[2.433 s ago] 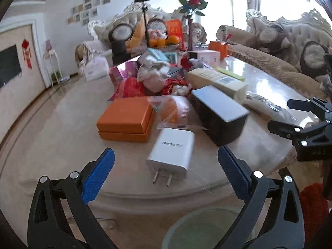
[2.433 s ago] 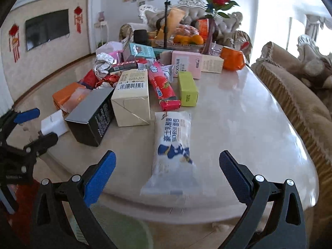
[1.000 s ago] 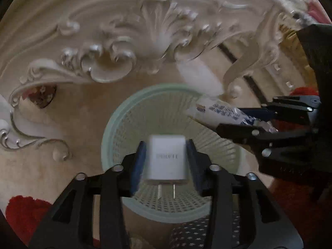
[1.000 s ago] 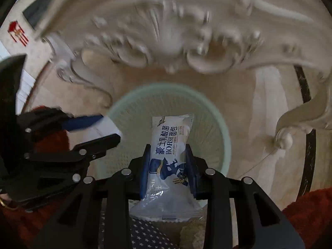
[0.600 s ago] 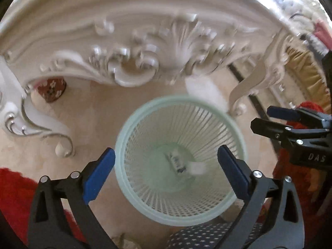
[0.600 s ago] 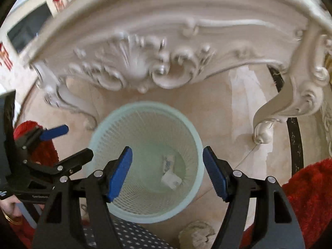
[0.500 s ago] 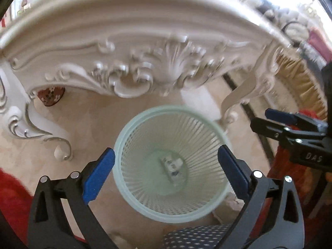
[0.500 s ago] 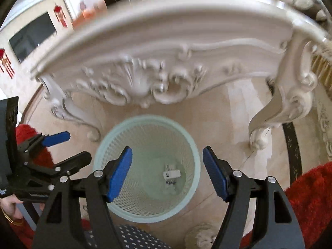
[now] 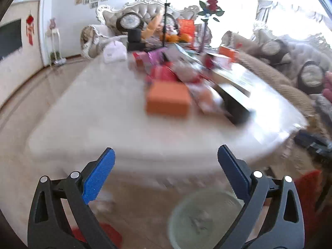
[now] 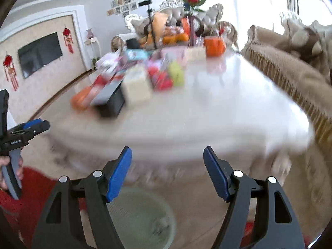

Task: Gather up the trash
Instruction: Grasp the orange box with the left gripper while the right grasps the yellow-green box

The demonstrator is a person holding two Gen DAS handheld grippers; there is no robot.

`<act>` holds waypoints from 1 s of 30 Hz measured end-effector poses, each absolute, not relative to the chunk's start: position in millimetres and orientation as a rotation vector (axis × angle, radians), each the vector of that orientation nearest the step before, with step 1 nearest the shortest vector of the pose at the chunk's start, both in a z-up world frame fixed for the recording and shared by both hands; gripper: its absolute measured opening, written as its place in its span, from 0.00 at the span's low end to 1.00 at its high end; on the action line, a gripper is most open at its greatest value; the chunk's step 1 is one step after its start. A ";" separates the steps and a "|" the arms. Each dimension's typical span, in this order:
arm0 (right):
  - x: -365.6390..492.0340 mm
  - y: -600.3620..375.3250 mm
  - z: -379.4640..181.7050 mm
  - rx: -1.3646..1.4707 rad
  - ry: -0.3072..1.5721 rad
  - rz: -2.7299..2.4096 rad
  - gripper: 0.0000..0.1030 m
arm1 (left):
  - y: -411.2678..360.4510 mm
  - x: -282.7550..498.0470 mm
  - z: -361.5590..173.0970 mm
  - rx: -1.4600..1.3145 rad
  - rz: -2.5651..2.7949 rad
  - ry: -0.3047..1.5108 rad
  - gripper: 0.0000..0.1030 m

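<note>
Living-room table [image 9: 116, 124] cluttered; bin [image 10: 141, 217] below. L gripper [image 9: 166, 174], R gripper [image 10: 167, 173] both apart, empty. Between pickups; next: reach orange box [image 9: 168, 101].

Bare near table [image 10: 207, 112] edge is passable; boxes [image 10: 134, 85] crowd the far-left part.
</note>
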State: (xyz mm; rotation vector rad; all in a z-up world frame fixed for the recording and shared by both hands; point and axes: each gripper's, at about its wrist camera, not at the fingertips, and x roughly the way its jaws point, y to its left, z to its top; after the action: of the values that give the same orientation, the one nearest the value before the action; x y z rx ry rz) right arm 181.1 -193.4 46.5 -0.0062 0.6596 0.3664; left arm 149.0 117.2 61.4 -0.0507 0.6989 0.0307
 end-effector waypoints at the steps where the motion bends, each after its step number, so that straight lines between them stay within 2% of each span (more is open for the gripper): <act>1: 192.7 -192.7 51.8 -0.015 0.643 0.358 0.66 | 120.9 166.9 63.0 -0.045 0.034 0.710 0.93; 6: 261.4 -186.7 71.4 -0.036 0.636 0.311 0.66 | 128.3 220.5 59.2 -0.034 0.020 0.769 0.93; 16: 304.3 -155.5 73.7 -0.116 0.656 0.338 0.70 | 116.6 263.4 45.3 0.045 -0.038 0.833 0.93; 24: 361.8 -127.5 65.8 -0.256 0.744 0.338 0.70 | 136.2 290.5 39.4 -0.003 -0.112 0.906 0.93; 30: 397.9 -123.1 53.8 -0.298 0.824 0.334 0.70 | 129.4 301.8 35.8 0.092 -0.141 0.946 0.94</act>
State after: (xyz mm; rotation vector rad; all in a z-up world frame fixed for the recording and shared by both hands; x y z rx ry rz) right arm 397.9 -123.1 53.8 -0.2981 0.8239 0.3342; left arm 301.8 129.4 35.8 0.0917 0.9464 -0.1405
